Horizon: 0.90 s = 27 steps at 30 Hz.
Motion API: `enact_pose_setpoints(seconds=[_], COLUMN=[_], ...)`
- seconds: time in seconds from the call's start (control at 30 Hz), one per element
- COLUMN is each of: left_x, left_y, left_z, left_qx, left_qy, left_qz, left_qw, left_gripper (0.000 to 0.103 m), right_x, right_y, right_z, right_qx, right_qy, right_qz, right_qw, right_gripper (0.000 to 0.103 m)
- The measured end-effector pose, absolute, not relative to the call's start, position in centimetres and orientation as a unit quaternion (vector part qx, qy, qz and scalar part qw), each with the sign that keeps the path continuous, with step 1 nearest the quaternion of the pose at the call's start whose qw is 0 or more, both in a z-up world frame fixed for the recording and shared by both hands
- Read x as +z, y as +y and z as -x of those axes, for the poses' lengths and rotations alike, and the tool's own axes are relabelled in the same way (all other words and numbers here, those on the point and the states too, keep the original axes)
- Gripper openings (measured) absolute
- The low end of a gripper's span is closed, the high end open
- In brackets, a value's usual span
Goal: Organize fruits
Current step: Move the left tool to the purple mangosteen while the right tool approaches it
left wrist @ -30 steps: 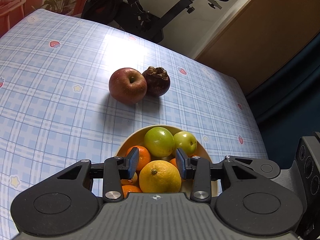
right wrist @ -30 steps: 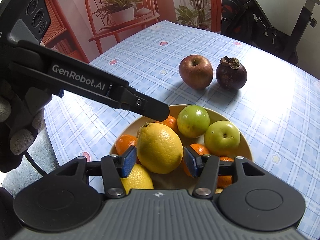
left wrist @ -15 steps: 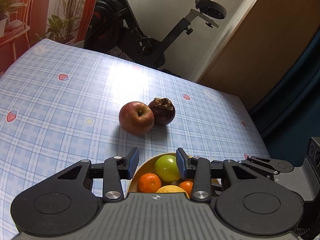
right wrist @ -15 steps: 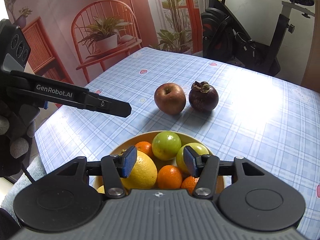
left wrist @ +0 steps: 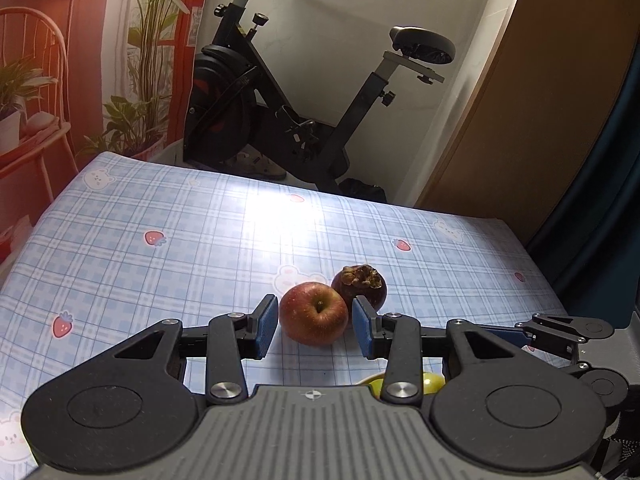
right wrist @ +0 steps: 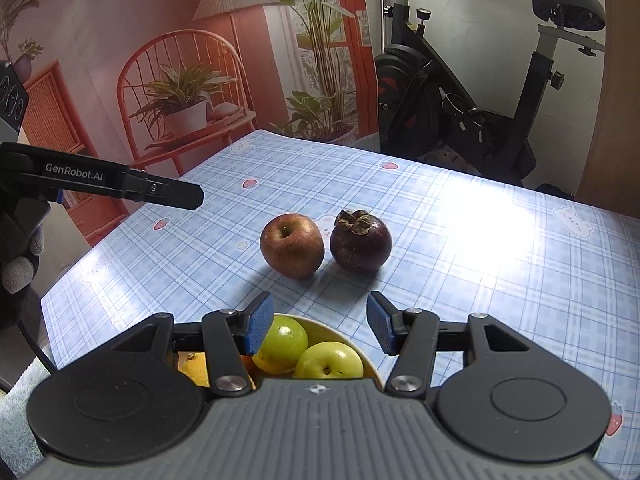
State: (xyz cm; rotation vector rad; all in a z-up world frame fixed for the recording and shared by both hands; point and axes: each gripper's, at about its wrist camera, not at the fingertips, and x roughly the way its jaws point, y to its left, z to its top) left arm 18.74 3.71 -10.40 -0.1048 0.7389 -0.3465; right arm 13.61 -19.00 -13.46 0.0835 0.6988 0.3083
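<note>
Left gripper (left wrist: 315, 326) open, nothing between its blue pads, held above the table short of the apple (left wrist: 313, 318). Right gripper (right wrist: 317, 329) also open and empty, over the bowl (right wrist: 347, 338) of green and yellow fruit. Apple sits on the checked tablecloth (right wrist: 460, 264) beyond the bowl, mangosteen (right wrist: 361, 241) just beside the apple, about touching. Exercise bike (left wrist: 288, 92) behind the table.

Your left gripper (left wrist: 315, 325) hangs above the checked tablecloth (left wrist: 160, 256), jaws parted with nothing pressed between the blue pads (left wrist: 267, 326). Framed in that gap farther off, the red apple (left wrist: 313, 313) sits on the cloth, touching the dark mangosteen (left wrist: 362, 286) just behind it on the right. Down low, a green fruit (left wrist: 433, 382) peeks out beside the right finger.
</note>
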Motion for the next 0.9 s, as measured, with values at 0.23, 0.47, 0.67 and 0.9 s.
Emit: enact_pose_setpoints(seconds=[0.23,0.47,0.67,0.9], left_x=[-10.5,-11.1,-11.9,-13.7], left_y=[2.8,0.8,-0.5,-1.2], left_z=[-20.6,-22.8,-25.3,-27.6], left_qx=[-0.168,-0.183,-0.199,-0.213], left_qy=[0.345,0.342,0.338,0.367], left_qz=[0.034,0.015,0.005,0.020], left_qw=[0.923,0.921,0.920,0.905], left_gripper=[0.043,0.043,0.043,0.043], right_x=[-14.1,-15.2,-16.5,-18.1], right_y=[-19.8,-20.9,-21.2,-21.4], right_z=[-15.0,-17.1,-19.1,-21.2], right_qx=[0.140,0.132,0.136,0.154], right_qy=[0.329,0.318,0.320,0.332], right_qz=[-0.026,-0.026,-0.007,-0.006], right_qw=[0.934,0.939,0.937,0.931], right_gripper=[0.055,0.056,0.055,0.056])
